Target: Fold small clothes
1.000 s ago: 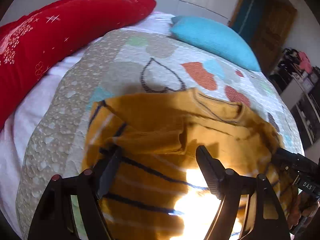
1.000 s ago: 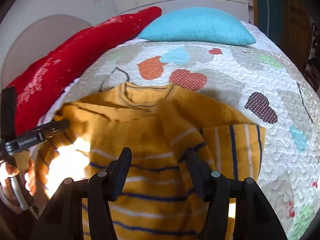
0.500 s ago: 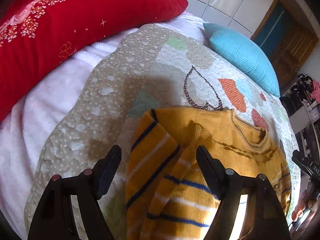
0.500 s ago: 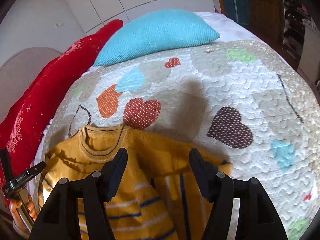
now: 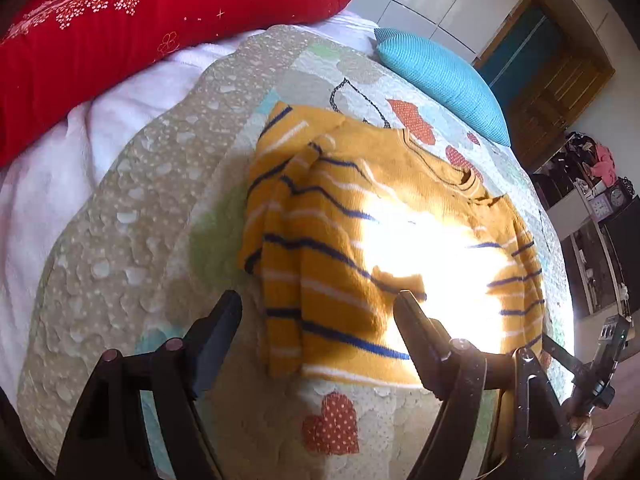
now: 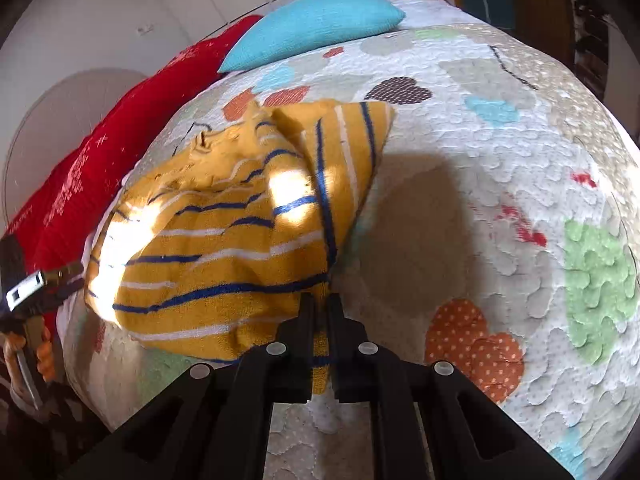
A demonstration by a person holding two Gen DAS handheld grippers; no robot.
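Mustard striped sweater [image 5: 360, 240] lying on heart-patterned quilt [image 5: 160, 208] mid-bed, right gripper [image 6: 321, 308] fingers clamped on sweater's hem corner, left gripper [image 5: 318, 308] fingers spread wide above its opposite hem, gripping nothing

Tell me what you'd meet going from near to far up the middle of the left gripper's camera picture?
Red dotted heart patch → yellow striped sweater → heart-patterned quilt → turquoise pillow.
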